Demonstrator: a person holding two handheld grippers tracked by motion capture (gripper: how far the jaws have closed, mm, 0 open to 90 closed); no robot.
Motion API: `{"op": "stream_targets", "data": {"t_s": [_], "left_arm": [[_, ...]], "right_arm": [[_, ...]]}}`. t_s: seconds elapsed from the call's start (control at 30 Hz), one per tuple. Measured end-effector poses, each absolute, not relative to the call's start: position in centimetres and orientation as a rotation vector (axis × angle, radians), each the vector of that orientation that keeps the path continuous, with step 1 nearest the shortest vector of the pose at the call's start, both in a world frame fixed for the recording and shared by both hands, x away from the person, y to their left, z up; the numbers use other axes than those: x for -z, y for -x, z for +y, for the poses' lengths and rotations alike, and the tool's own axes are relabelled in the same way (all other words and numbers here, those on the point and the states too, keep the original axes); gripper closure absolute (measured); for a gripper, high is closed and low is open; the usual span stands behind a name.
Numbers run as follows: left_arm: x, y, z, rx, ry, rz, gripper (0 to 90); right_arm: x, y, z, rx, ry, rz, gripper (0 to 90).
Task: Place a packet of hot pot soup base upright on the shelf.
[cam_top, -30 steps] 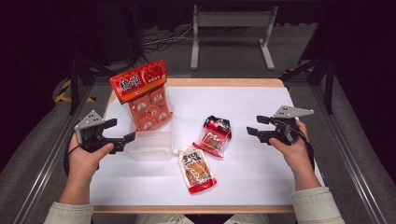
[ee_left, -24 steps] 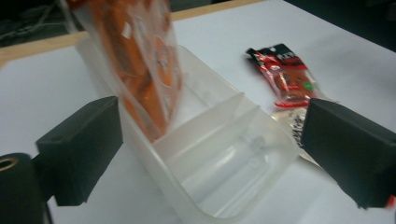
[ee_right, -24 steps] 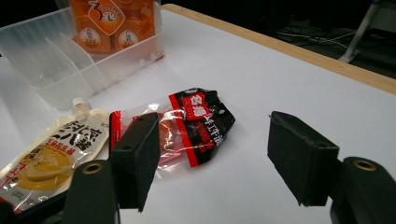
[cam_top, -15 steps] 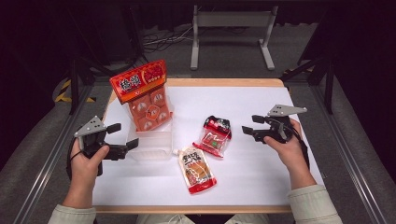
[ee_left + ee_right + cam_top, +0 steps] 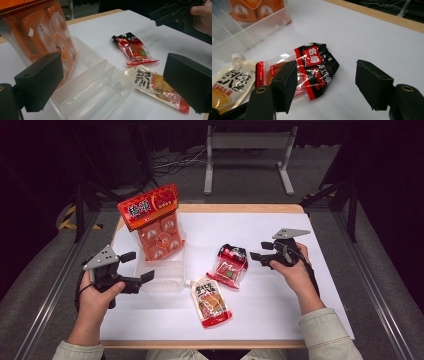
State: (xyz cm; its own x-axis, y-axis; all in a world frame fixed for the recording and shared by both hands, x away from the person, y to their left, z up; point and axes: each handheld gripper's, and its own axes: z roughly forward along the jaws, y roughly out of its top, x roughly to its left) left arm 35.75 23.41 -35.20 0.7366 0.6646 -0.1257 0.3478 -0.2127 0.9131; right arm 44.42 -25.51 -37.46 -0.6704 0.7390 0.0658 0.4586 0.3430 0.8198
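Right gripper (image 5: pixel 256 255) spread wide, bare table around red-black packet (image 5: pixel 230 265) at its 9 o'clock, left gripper (image 5: pixel 140 266) spread by clear tray (image 5: pixel 162 279)

white-topped table (image 5: pixel 280 227) with a wooden edge showing along the far side and the near side. lying directly on it: clear plastic bin (image 5: pixel 165 275) with dividers, left of centre, holding an upright orange snack pack (image 5: pixel 156 222) at its far end. red and black snack packet (image 5: pixel 230 265) flat on the white top, right of the bin and apart from it. pale spouted pouch (image 5: pixel 210 301) with an orange-red lower part lies flat nearer the person, its cap end just beside the bin's near right corner. packet and pouch sit close together, touching or not i cannot tell. right half of the top bare white.
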Motion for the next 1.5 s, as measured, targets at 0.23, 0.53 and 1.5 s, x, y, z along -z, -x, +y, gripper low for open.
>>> {"op": "stream_targets", "data": {"t_s": [0.23, 0.53, 1.5], "left_arm": [[35.2, -35.7, 22.9, -0.348, -1.836, 0.776, 3.8], [35.5, -35.8, 22.5, -0.338, -1.847, 0.769, 5.0], [36.5, -36.2, 20.4, -0.307, -1.839, 0.762, 3.7]], "right_arm": [[38.7, -45.8, -25.3, -1.207, -1.126, 2.301, 35.8], [40.1, -47.0, -24.7, -1.190, -1.168, 2.320, 36.3], [43.6, -48.5, -22.9, -1.152, -1.225, 2.376, 44.5]]}}
